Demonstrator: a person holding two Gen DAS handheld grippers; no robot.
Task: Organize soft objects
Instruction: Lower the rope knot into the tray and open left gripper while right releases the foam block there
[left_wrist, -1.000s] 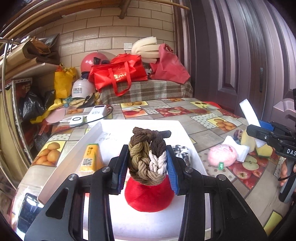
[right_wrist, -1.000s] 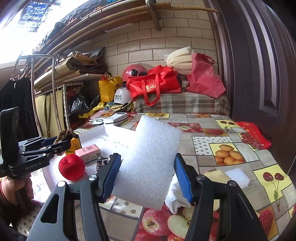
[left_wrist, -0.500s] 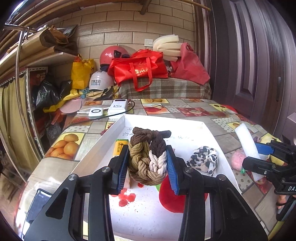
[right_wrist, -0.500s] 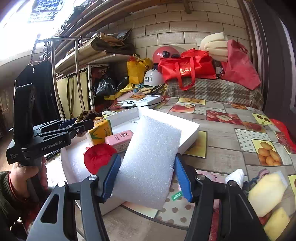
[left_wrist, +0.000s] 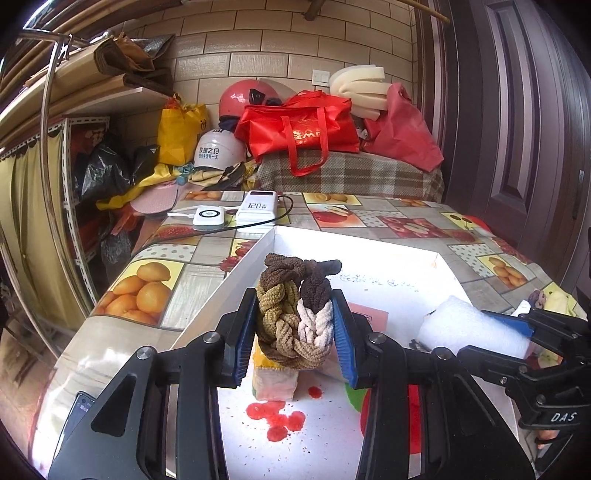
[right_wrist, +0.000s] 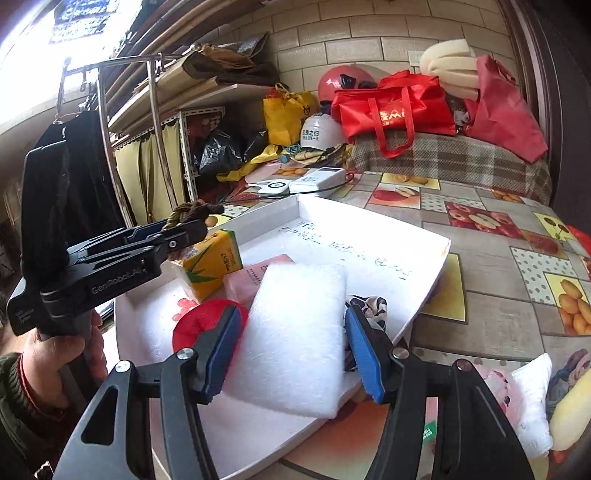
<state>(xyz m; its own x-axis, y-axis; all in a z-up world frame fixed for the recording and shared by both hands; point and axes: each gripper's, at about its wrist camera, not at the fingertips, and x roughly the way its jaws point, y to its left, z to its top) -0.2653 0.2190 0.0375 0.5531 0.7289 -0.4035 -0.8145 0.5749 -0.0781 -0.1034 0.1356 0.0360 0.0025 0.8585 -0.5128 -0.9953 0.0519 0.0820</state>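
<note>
My left gripper (left_wrist: 295, 328) is shut on a braided rope knot (left_wrist: 293, 314) in brown, tan and cream, held above the white tray (left_wrist: 413, 266). My right gripper (right_wrist: 291, 341) is shut on a white foam pad (right_wrist: 295, 332), which hangs over the tray's near right part (right_wrist: 424, 258). In the tray lie a red soft ball (right_wrist: 192, 325), a yellow juice carton (right_wrist: 210, 262), a pink packet (right_wrist: 243, 280) and a black-and-white spotted cloth (right_wrist: 369, 308). The left gripper (right_wrist: 184, 230) shows at the left of the right wrist view, the foam pad (left_wrist: 472, 328) at the right of the left wrist view.
On the fruit-print tablecloth (right_wrist: 498, 288) to the right of the tray lie a white cloth (right_wrist: 532, 398), a pink soft item (right_wrist: 498, 384) and a yellow sponge (right_wrist: 572, 410). A power bank (left_wrist: 258, 210) and a charger (left_wrist: 208, 218) sit behind the tray. Bags and helmets crowd the back.
Both grippers have moved left over the tray. The foam pad now hangs above the tray instead of beside it, and the rope knot has passed from above the red ball to above the carton.
</note>
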